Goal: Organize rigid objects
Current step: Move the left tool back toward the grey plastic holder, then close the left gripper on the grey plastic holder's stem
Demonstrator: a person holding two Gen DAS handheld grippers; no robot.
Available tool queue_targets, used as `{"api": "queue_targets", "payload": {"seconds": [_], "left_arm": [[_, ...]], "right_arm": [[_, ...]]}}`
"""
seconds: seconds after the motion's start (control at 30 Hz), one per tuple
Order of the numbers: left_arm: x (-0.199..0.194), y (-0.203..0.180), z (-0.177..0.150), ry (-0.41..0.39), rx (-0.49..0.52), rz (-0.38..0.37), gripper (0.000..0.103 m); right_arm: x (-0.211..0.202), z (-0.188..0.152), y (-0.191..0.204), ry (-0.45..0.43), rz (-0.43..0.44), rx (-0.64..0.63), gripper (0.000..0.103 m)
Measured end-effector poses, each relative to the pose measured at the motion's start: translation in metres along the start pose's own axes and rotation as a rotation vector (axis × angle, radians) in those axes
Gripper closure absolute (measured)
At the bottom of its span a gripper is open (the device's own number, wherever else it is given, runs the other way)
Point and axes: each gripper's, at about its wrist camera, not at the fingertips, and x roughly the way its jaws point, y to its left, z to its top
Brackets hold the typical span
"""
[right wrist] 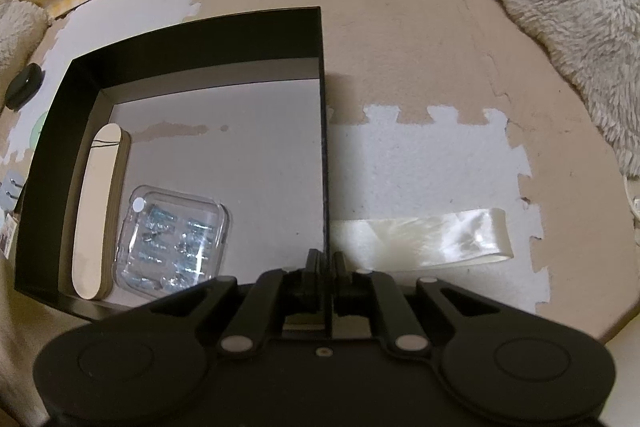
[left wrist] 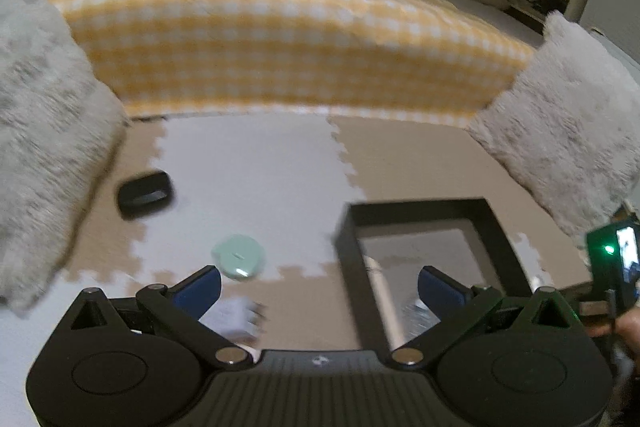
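Observation:
An open black box sits on the foam mat. It holds a cream oblong board and a clear plastic case of small parts. My right gripper is shut on the box's right wall. In the left wrist view the same box lies right of centre. My left gripper hovers above the mat with its blue fingertips wide apart and nothing between them. A mint green round object lies just beyond its left finger. A blurred small white object lies below that, and a black case farther left.
A glossy white ribbon lies on the mat right of the box. Fluffy grey cushions flank the mat on both sides. A yellow checked blanket covers the bed edge behind. The mat is a puzzle of white and beige tiles.

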Motion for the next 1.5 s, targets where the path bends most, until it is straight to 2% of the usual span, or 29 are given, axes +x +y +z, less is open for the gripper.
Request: {"api": "queue_targets", "payload": {"seconds": [0.1, 0.23, 0.4, 0.47, 0.6, 0.67, 0.87, 0.93, 1.0, 1.23, 1.37, 1.43, 1.5], "left_arm": [[-0.003, 0.024, 0.007, -0.043, -0.008, 0.020, 0.000], [-0.005, 0.055, 0.012, -0.058, 0.013, 0.055, 0.000], [0.000, 0.094, 0.009, -0.048, 0.061, 0.116, 0.000], [0.004, 0.108, 0.006, -0.043, 0.088, 0.114, 0.000], [0.019, 0.124, -0.002, 0.028, 0.186, 0.143, 0.000], [0.029, 0.132, -0.009, 0.104, 0.231, 0.145, 0.000], [0.046, 0.152, -0.026, 0.290, 0.249, 0.143, 0.000], [0.049, 0.153, -0.031, 0.331, 0.260, 0.139, 0.005], [0.052, 0.153, -0.036, 0.367, 0.270, 0.134, 0.020], [0.067, 0.142, -0.051, 0.453, 0.349, 0.105, 0.045], [0.076, 0.138, -0.056, 0.464, 0.384, 0.103, 0.059], [0.079, 0.137, -0.055, 0.455, 0.381, 0.113, 0.062], [0.081, 0.136, -0.053, 0.443, 0.356, 0.101, 0.077]], "right_arm": [[0.000, 0.000, 0.001, -0.001, -0.002, -0.005, 0.096], [0.000, 0.000, 0.001, -0.001, -0.001, -0.004, 0.096], [0.000, 0.000, 0.001, -0.001, -0.001, -0.004, 0.096], [0.000, 0.000, 0.001, -0.002, -0.003, -0.006, 0.096], [0.000, 0.000, 0.001, -0.002, -0.003, -0.003, 0.096], [0.000, 0.000, 0.001, -0.003, -0.001, 0.000, 0.096], [0.000, 0.000, 0.001, -0.004, -0.002, 0.002, 0.096], [0.000, 0.000, 0.001, -0.004, -0.001, 0.003, 0.096], [0.000, -0.001, 0.001, -0.004, -0.002, 0.004, 0.096], [-0.001, 0.000, 0.000, -0.004, -0.003, 0.003, 0.096], [-0.001, 0.000, 0.001, -0.004, -0.005, 0.000, 0.096], [-0.001, 0.000, 0.001, -0.005, -0.006, -0.001, 0.096], [-0.001, 0.000, 0.001, -0.005, -0.005, 0.000, 0.096]]}}
